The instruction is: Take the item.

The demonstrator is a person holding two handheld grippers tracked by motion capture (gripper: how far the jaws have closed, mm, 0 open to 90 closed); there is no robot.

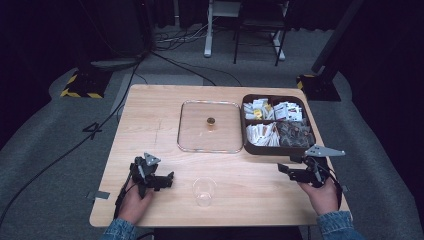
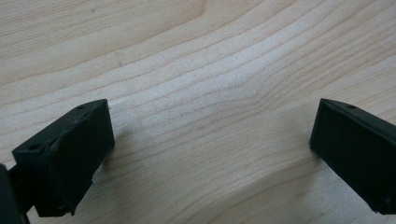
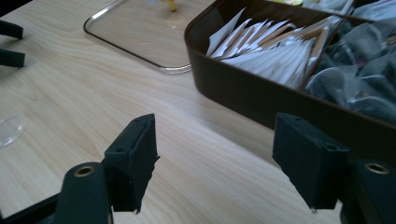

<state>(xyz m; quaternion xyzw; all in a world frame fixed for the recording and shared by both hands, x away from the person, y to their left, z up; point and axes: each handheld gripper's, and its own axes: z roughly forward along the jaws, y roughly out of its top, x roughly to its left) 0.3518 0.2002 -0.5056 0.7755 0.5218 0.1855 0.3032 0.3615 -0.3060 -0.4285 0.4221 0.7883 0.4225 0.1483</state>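
Note:
My left gripper rests low on the wooden table near its front left; its jaws stand wide apart over bare wood. My right gripper is at the front right, just in front of a brown compartment box. It is open with nothing between its jaws, and it points toward the box wall. A clear plastic cup stands between the two grippers near the front edge.
The box holds white paper packets and dark wrapped sachets in separate compartments. A clear, flat, glass-like tray with a small brown object on it lies left of the box. Cables and stand legs cover the floor beyond.

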